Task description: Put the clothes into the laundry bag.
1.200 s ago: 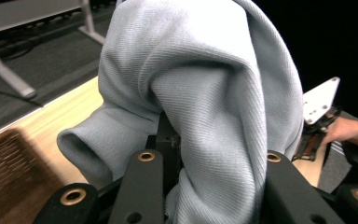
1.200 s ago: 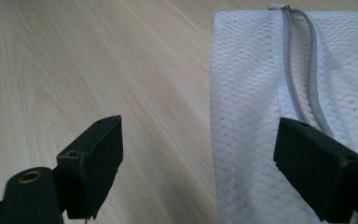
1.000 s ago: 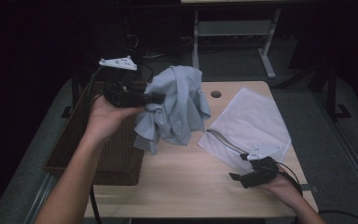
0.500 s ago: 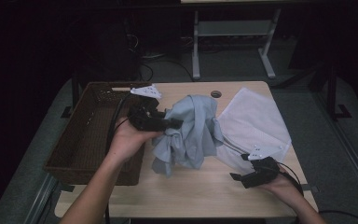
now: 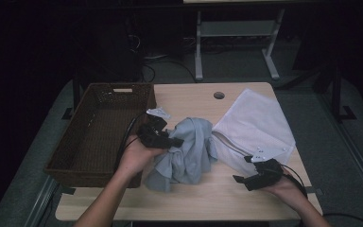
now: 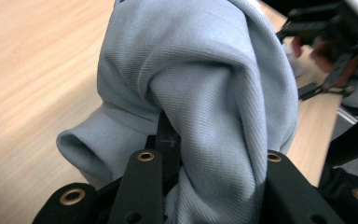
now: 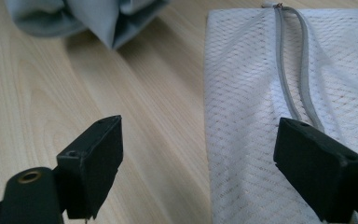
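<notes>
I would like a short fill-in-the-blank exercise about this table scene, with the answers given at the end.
1. The left gripper is shut on the grey ____.
2. The wicker basket stands at the table's ____ side in the high view.
3. The right gripper has its jaws ____.
4. The white mesh bag closes with a ____.

Answers: garment; left; open; zipper
</notes>
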### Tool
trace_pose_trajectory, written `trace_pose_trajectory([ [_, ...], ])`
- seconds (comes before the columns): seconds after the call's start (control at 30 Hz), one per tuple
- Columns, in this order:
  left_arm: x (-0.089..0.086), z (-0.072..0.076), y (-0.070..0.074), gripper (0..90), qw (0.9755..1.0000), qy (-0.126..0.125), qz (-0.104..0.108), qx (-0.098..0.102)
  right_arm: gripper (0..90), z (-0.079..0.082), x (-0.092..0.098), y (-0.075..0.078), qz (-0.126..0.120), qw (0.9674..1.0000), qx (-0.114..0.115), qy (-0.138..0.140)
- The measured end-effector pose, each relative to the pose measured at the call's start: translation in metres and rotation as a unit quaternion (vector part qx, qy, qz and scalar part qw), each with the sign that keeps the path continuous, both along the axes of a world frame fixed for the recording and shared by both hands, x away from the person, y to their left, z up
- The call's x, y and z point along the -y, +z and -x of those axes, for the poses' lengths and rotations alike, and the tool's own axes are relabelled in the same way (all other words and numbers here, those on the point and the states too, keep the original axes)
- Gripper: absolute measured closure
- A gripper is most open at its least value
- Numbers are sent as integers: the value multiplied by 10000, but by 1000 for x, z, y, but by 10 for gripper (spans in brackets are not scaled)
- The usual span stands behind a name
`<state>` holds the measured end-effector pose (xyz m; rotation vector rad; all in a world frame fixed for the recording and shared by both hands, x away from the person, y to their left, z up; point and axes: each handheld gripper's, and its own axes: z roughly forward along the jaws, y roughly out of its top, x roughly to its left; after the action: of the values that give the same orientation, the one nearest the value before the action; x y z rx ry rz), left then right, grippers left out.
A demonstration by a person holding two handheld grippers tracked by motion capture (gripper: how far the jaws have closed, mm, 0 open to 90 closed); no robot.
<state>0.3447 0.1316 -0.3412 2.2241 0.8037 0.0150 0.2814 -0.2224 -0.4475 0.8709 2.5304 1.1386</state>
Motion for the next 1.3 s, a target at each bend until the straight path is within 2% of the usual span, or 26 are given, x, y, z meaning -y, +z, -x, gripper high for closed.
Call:
trace_pose_trajectory([
  [0.03,0,0,0,719,10000,0,0,0,150,0,0,0,-1,10000,-4,-2],
  [0.1,8,3,-9,719,9999,32,-116,-60,150,0,0,0,8,10000,-3,2],
  [0.3,22,6,-24,717,9997,56,-217,-96,149,0,0,1,-5,10000,1,12],
  [0.5,33,7,-42,715,9997,79,-140,-204,147,0,2,2,-27,10000,13,-3],
  [0.6,40,8,-56,714,9995,87,-140,-258,142,0,3,3,-37,10000,-19,-27],
  [0.77,42,8,-73,711,9993,50,-180,-313,111,-3,6,7,-67,9999,-93,-92],
  [0.87,42,8,-78,710,9993,33,-164,-332,102,-5,7,9,-74,9999,-105,-74],
  [0.9,43,8,-80,710,9993,13,-177,-318,122,-10,7,13,4,9999,-37,-169],
  [1.0,43,9,-83,709,9994,5,-163,-306,154,-19,7,19,-87,9996,-3,-285],
  [1.13,43,10,-86,709,9993,-29,-242,-276,222,-40,10,21,32,9992,90,-398],
  [1.2,43,10,-87,709,9993,-32,-242,-283,274,-53,12,19,66,9989,64,-455],
  [1.23,43,10,-87,709,9993,-32,-242,-283,274,-53,12,19,66,9989,64,-455],
  [1.27,43,10,-88,710,9993,-36,-233,-290,319,-68,16,16,6,9990,-11,-446],
  [1.3,43,10,-89,709,9993,-30,-204,-300,334,-73,17,15,59,9990,-37,-452],
])
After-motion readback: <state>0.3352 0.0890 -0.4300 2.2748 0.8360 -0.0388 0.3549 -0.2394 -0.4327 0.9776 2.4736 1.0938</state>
